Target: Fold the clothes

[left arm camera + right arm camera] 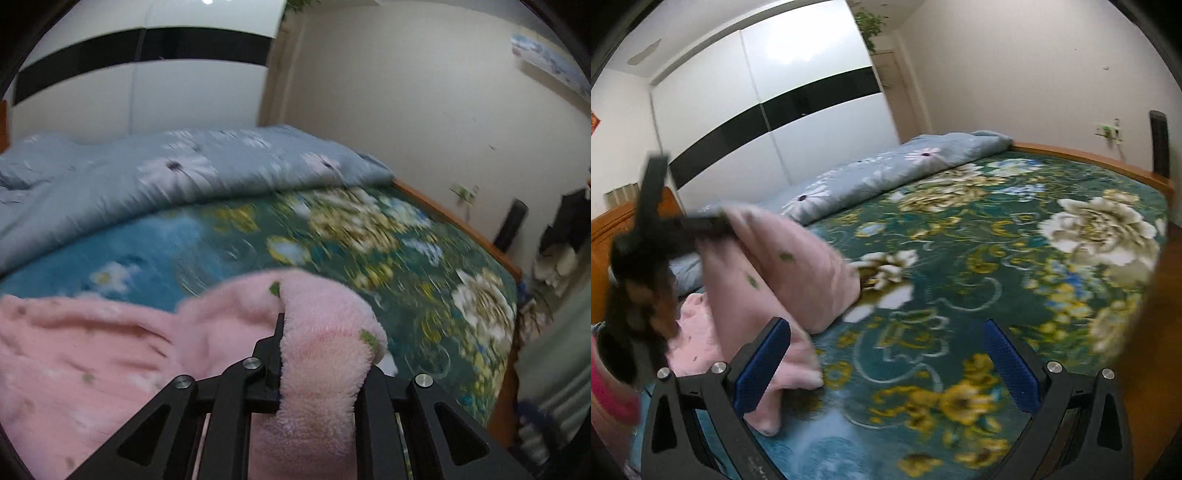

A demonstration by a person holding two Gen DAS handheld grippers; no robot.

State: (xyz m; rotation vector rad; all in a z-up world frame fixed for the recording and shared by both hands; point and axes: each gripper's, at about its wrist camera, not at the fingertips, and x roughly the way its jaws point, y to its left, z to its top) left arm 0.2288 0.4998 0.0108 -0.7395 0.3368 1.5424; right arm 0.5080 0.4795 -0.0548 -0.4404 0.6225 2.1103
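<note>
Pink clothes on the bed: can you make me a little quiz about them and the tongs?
1. True or false: the left tongs are shut on the pink garment.
2. Are the right tongs open or shut?
3. What lies on the bed's far side? A) blue quilt B) red pillow C) brown box

Key: 1 true; 2 open, holding nothing; 3 A.
</note>
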